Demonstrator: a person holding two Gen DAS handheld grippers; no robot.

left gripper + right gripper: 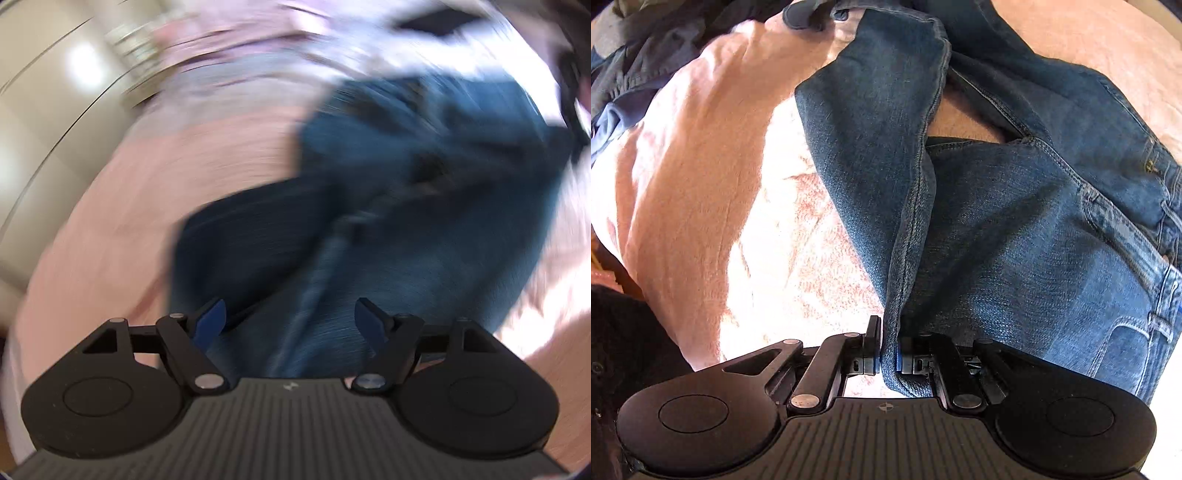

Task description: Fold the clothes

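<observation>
A pair of blue jeans (1015, 229) lies on a pink bedspread (701, 184), one leg folded over toward the waist. My right gripper (888, 356) is shut on a seam edge of the jeans. In the left wrist view, which is blurred by motion, the jeans (388, 206) spread ahead and under my left gripper (291, 319). Its blue-padded jaws stand wide apart with nothing between them, just above the denim.
A heap of dark blue and grey clothes (646, 62) lies at the bedspread's far left. The bedspread (129, 206) drops off at the left in the left wrist view, where a pale floor or wall (44, 110) shows. White cloth (369, 48) lies beyond the jeans.
</observation>
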